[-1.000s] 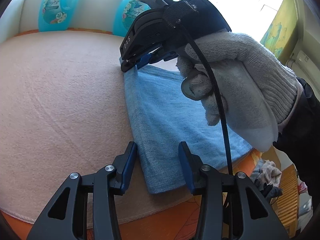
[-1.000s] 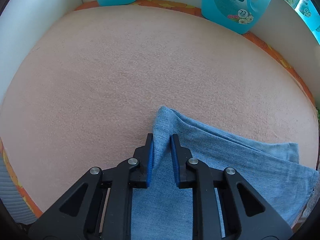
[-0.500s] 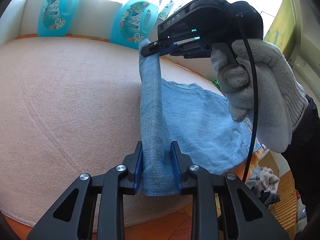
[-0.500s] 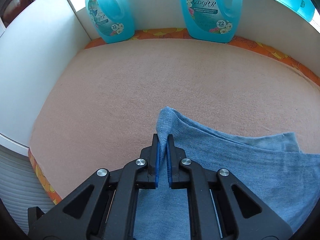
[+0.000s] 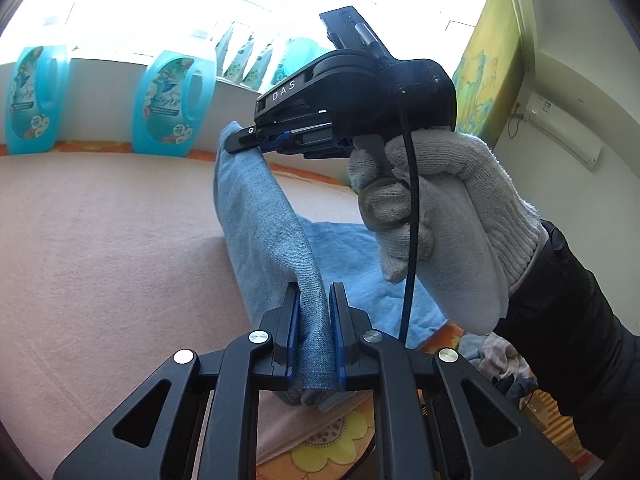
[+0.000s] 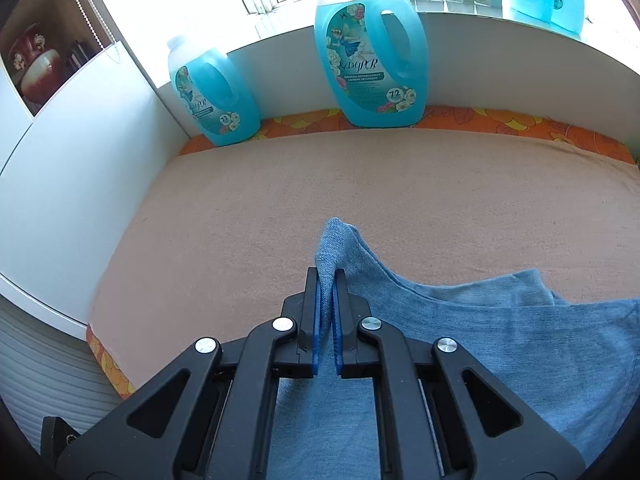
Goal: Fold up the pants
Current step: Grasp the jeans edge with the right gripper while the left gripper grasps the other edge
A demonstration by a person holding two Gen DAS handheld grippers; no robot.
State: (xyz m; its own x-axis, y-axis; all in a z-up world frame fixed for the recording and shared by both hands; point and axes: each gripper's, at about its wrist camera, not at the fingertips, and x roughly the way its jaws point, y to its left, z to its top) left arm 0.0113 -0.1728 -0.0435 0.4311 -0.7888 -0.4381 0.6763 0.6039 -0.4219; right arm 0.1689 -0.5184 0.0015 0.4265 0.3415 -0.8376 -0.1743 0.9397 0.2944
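Fold's only half underway, I'd say: the light blue denim pants [image 5: 276, 240] have one edge lifted off the peach fleece blanket [image 5: 100, 240], the rest lying flat, nothing laid over yet. Left gripper [image 5: 314, 320] is closing on the near corner, right gripper [image 6: 327, 320] is clamped tight on the far one. A second ago that edge lay flat with the left jaws wide apart.

The right gripper [image 5: 236, 145] fingertips are buried in a fold of the pants [image 5: 264, 232]. Below the left gripper [image 5: 315, 300], the pants' hem is cut off behind its frame.
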